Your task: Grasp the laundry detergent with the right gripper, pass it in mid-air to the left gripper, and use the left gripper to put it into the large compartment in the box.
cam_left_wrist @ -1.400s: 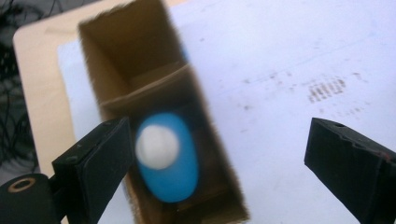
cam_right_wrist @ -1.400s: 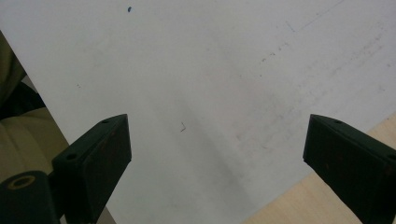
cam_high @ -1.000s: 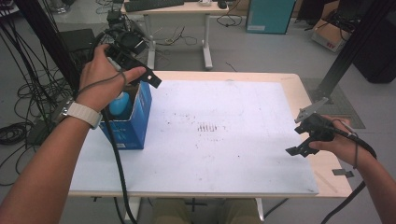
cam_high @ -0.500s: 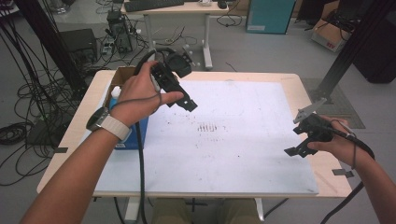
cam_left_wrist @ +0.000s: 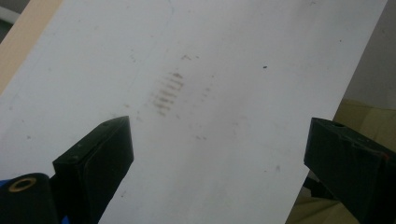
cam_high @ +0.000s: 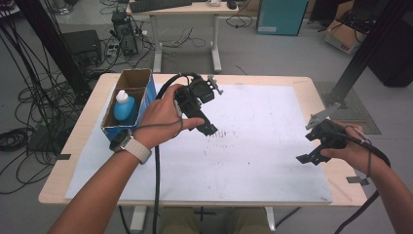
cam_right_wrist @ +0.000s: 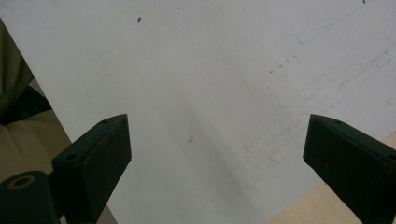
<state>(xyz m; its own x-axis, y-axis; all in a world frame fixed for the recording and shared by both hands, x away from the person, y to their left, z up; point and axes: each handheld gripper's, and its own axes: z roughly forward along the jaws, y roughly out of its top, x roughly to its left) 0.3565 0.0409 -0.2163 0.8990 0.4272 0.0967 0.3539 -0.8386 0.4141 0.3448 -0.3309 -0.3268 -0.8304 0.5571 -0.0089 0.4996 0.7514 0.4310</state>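
- The landmark is the open cardboard box with blue sides, which stands at the far left part of the white sheet that covers the wooden table.
- A bottle with a blue body and a white cap stands upright inside the box, against its near end.
- No brand, label or other writing can be read on the box or the bottle; the box's blue side is too small and angled to tell.
- The left gripper is just to the right of the box, held above the sheet in the person's left hand, which wears a wristwatch with a pale band.
- In the left gripper view, its two black jaws stand wide apart with nothing between them, and they point at a patch of short brownish smudge marks on the sheet.
- The right gripper is well apart from the box, near the right edge of the sheet, held in the right hand.
- In the right gripper view, its jaws are also spread wide and hold nothing; beneath them lies bare sheet with faint scratches.
- A black cable trails from the left gripper toward the person.
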